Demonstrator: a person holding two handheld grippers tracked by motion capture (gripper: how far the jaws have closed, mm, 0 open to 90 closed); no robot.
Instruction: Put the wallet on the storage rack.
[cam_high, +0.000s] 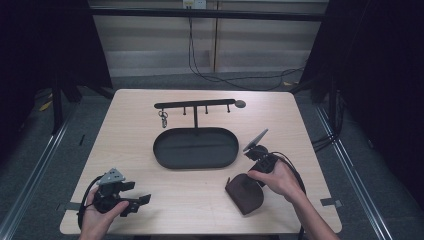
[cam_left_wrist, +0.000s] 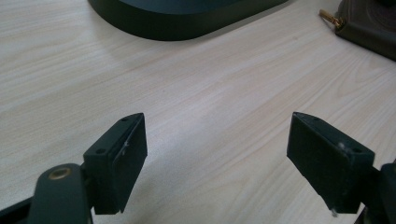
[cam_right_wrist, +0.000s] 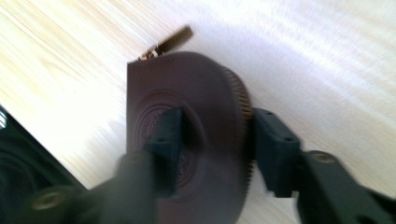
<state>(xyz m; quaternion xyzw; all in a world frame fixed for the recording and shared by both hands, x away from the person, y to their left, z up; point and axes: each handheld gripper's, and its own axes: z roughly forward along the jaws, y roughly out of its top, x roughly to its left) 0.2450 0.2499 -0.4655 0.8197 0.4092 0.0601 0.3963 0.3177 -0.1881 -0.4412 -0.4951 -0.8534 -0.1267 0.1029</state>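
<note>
Since work centres on the pouch: it lies near the desk's front edge, right of middle
Pouch (cam_right_wrist: 196, 140): brown, zip pull (cam_right_wrist: 168, 43) pointing away
Right gripper (cam_right_wrist: 212, 140): one jaw on its embossed face, the other at the zip edge; pinching it, likely to lift
Left gripper (cam_left_wrist: 217, 158): jaws wide, idle near the front-left corner
Tray (cam_high: 195, 148): mid-desk; probable destination

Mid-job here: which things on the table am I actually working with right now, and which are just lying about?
In the job:
- brown zip pouch, between the right gripper's jaws, one on its face, one at its zipped edge
- right gripper

Lying about:
- left gripper, open over bare table
- black oval tray
- hook rack behind the tray, keys hanging from it
</note>
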